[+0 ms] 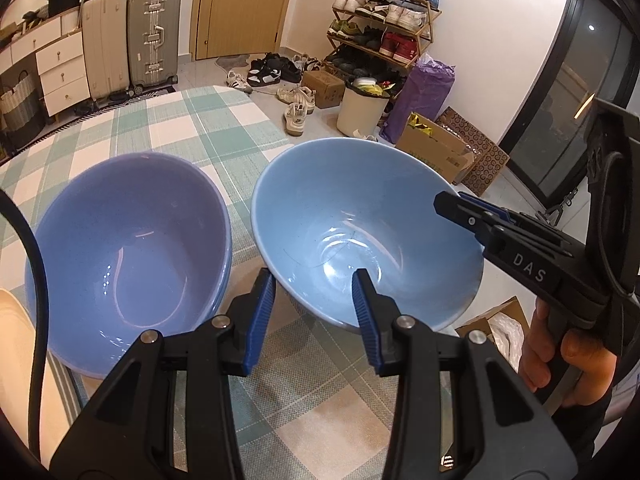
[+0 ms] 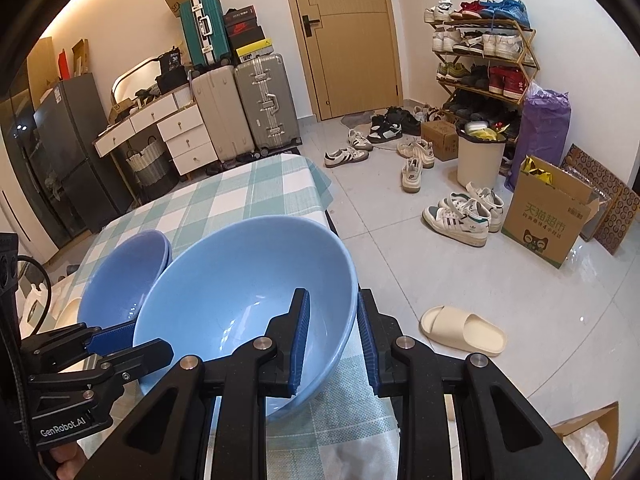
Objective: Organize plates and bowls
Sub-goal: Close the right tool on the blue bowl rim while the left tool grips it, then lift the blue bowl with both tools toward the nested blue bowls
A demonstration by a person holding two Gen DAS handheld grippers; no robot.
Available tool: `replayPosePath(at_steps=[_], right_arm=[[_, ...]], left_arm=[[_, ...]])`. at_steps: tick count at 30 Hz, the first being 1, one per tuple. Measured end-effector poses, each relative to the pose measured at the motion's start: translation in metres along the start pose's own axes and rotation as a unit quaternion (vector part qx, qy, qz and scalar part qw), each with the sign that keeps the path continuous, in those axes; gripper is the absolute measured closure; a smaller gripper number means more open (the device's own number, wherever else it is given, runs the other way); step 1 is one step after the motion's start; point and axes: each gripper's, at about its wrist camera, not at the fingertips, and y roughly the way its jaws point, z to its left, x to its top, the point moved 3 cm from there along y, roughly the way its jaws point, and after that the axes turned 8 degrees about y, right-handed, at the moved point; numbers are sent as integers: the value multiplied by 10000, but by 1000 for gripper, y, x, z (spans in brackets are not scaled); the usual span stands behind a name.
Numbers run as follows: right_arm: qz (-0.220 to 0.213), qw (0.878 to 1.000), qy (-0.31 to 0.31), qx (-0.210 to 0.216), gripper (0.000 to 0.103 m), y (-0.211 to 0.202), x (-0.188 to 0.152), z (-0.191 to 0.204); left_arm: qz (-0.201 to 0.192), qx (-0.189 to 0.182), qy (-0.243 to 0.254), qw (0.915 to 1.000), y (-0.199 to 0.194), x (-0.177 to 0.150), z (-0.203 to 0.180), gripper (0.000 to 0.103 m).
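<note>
A light blue bowl [image 1: 360,236] sits tilted near the table's right edge; it also shows in the right wrist view [image 2: 240,292]. My right gripper [image 2: 332,316] straddles its right rim, one pad inside and one outside, with a gap left, so it is open. It also shows in the left wrist view [image 1: 460,204]. A periwinkle bowl stack [image 1: 128,248] stands to its left, also seen in the right wrist view [image 2: 124,276]. My left gripper [image 1: 314,284] is open and empty, its jaws astride the light blue bowl's near rim.
The table has a green and white checked cloth [image 1: 192,120]. A cream plate edge [image 1: 12,328] lies at the far left. On the floor to the right are shoes, a bin [image 2: 480,156], cardboard boxes [image 2: 548,216] and a slipper [image 2: 460,332].
</note>
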Motion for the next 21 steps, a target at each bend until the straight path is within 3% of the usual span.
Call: replayPosePath(at_steps=[21], right_arm=[[-562,9975,-394,173,78,-54,15,48]], left_arm=[[-779,283,35,9966,-83,11,8,66]])
